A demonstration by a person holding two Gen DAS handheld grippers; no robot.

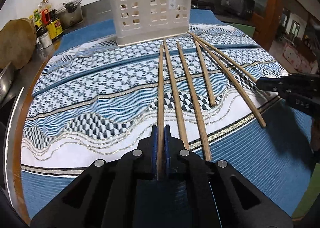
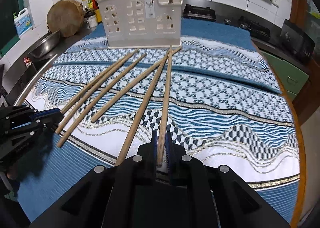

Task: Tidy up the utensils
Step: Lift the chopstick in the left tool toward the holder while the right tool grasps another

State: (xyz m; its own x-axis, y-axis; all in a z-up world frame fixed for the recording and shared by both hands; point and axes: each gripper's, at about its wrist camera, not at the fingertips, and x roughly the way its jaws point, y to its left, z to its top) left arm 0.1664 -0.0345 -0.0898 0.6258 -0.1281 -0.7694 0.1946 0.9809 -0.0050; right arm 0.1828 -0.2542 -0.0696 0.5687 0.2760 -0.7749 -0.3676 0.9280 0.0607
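Several wooden chopsticks lie fanned out on a patterned blue and white cloth (image 1: 90, 91), tips toward a cream utensil holder (image 1: 150, 11) that stands at the back with a few chopsticks in it. My left gripper (image 1: 160, 130) is shut on the leftmost chopstick (image 1: 160, 87) near its thick end. My right gripper (image 2: 160, 136) is shut on the rightmost chopstick (image 2: 167, 91). The holder also shows in the right wrist view (image 2: 140, 19). Each gripper shows at the edge of the other's view: the right one (image 1: 262, 83), the left one (image 2: 58, 112).
A round wooden board (image 2: 65, 17), bottles (image 1: 48, 21) and a metal bowl (image 2: 45, 44) stand at the left of the counter. A stove (image 2: 200, 11) and a black appliance (image 2: 296, 41) are at the back right. The table's wooden rim (image 2: 300, 128) curves on the right.
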